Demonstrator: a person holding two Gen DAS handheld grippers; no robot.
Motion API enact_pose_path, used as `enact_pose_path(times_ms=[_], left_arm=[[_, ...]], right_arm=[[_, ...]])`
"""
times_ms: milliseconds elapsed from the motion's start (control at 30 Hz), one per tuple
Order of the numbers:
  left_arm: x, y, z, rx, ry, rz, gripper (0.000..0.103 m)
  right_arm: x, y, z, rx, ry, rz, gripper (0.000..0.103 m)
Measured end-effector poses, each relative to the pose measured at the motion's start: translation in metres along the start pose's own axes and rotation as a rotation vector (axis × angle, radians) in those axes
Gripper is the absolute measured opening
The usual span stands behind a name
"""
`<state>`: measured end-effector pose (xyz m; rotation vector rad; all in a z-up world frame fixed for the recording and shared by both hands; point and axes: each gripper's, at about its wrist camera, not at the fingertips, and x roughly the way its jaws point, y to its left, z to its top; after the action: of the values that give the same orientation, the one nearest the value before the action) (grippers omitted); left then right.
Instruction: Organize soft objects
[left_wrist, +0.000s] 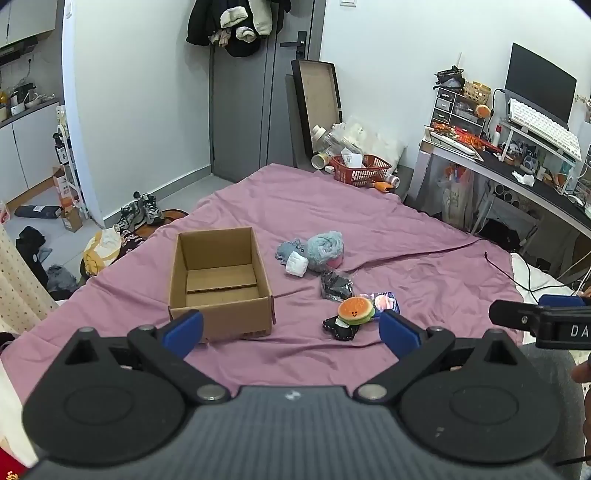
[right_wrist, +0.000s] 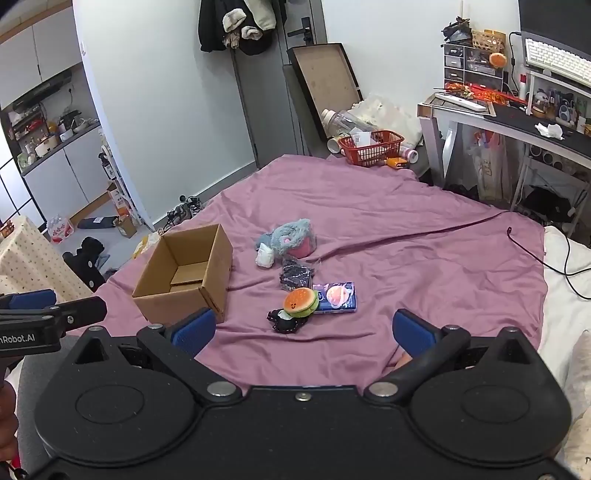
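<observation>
While both grippers hover with fingers spread apart and holding nothing, the left gripper (left_wrist: 290, 329) and right gripper (right_wrist: 303, 329) face a cardboard box (left_wrist: 220, 280) on the bed (left_wrist: 406, 236). Right of the box lie a grey plush (left_wrist: 317, 249), a burger toy (left_wrist: 355, 311) and a black pouch (left_wrist: 335, 285).

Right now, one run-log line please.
left tool open, empty | right tool open, empty | cardboard box empty | burger plush on bedsheet
</observation>
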<state>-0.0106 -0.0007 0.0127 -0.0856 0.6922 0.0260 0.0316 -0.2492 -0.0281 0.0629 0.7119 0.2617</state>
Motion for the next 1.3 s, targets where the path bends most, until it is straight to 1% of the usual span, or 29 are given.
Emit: enact_pose_path(times_ms=[433, 800, 1300], left_arm=[[0.000, 0.003, 0.002, -0.001, -0.002, -0.001, 0.101], [-0.003, 0.014, 0.007, -0.014, -0.012, 0.000, 0.101], [-0.004, 0.015, 0.006, -0.021, -0.019, 0.000, 0.101]], right_arm=[[-0.002, 0.001, 0.002, -0.004, -0.004, -0.003, 0.103], [-0.003, 0.003, 0.002, -0.011, -0.003, -0.016, 0.103], [-0.002, 0.005, 0.002, -0.018, 0.007, -0.015, 0.103]])
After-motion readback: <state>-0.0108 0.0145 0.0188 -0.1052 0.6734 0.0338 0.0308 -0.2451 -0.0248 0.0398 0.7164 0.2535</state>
